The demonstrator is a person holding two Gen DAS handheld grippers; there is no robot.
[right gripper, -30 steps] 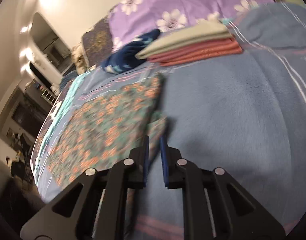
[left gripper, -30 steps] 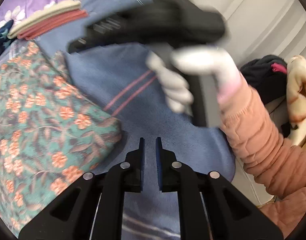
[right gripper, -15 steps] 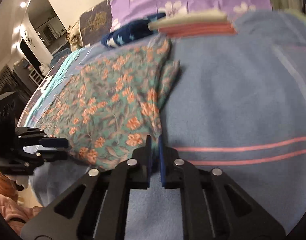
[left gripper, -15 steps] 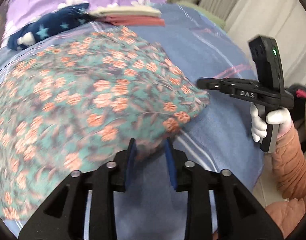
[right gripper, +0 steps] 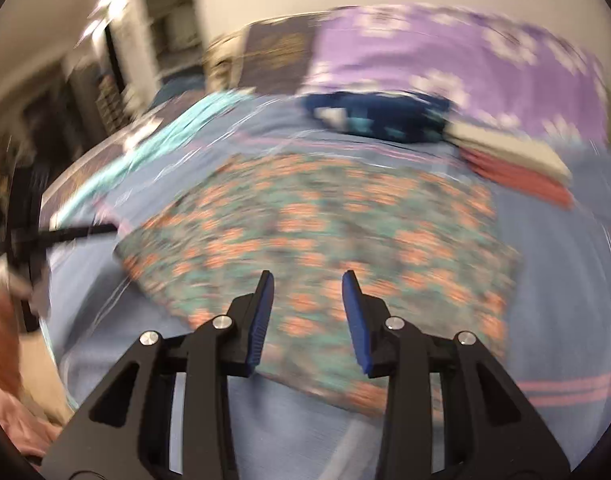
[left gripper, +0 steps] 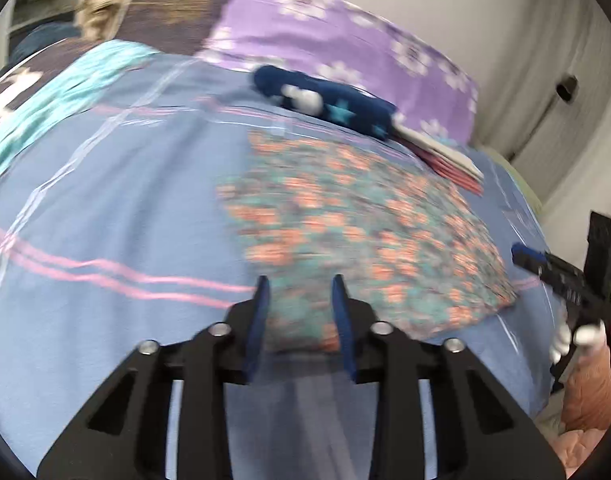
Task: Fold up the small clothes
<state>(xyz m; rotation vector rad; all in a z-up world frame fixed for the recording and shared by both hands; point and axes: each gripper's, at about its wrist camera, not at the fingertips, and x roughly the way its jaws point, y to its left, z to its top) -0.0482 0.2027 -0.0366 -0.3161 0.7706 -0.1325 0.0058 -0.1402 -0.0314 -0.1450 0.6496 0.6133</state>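
The floral cloth [left gripper: 357,236] lies folded flat on the bed's blanket [left gripper: 105,208]. The left tool [left gripper: 301,312] has just been closing, the right tool [right gripper: 307,304] just opening; both are spread, pinching nothing (blurred).

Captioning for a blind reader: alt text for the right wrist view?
The open right gripper hovers over a folded teal cloth with orange flowers on a blue striped blanket. Behind lie a navy star-print garment and stacked folded clothes.
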